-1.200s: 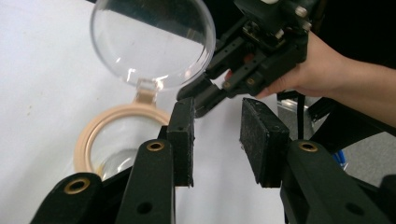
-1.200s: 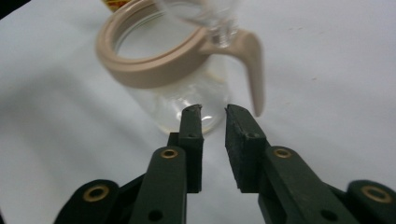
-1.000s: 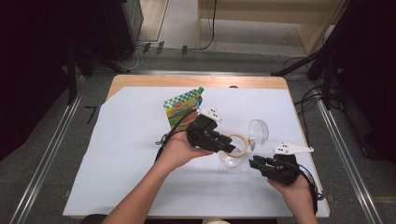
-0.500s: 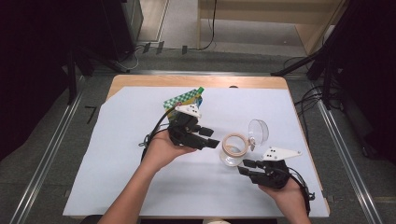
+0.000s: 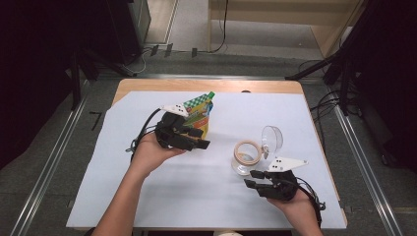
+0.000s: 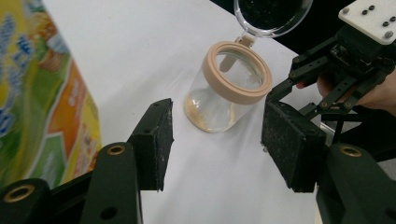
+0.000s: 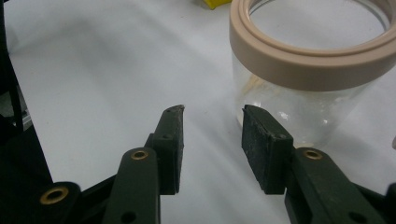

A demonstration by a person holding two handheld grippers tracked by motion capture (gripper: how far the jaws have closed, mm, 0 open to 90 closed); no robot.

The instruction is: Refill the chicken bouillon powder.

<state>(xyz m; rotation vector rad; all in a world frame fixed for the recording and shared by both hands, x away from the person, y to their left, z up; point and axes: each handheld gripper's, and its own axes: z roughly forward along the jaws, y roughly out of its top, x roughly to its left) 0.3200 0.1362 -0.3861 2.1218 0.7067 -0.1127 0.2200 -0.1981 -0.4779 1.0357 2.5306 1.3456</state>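
Two grippers work over a white sheet (image 5: pixel 147 196) that covers the tabletop (image 5: pixel 147 84). A clear glass jar (image 5: pixel 244 160) with a beige rim stands upright on the sheet, at about four o'clock from the sheet's centre in the high view. Its round clear lid (image 5: pixel 273 139) is hinged open and stands up at the jar's one o'clock side. A thin layer of pale grains lies at the bottom of the jar, seen in the left gripper view (image 6: pixel 205 119).

The left gripper (image 5: pixel 199 140) hangs at about nine o'clock from the jar, well apart from it, its tips pointing toward the jar. Its jaws have just been opening; they now stand wide apart with nothing between them, and the jar shows farther off through the gap in the left gripper view. Just behind this gripper, at its twelve o'clock in the high view, stands a colourful snack pouch (image 5: pixel 199 114) in green, yellow and orange.

The right gripper (image 5: pixel 253 179) sits at about five o'clock from the jar, near it. Its jaws have also just been opening, and they are parted with only the sheet between them. In the right gripper view the jar (image 7: pixel 308 70) stands just beyond the tips, at one o'clock; whether one pad (image 7: pixel 264 147) touches the glass cannot be told.
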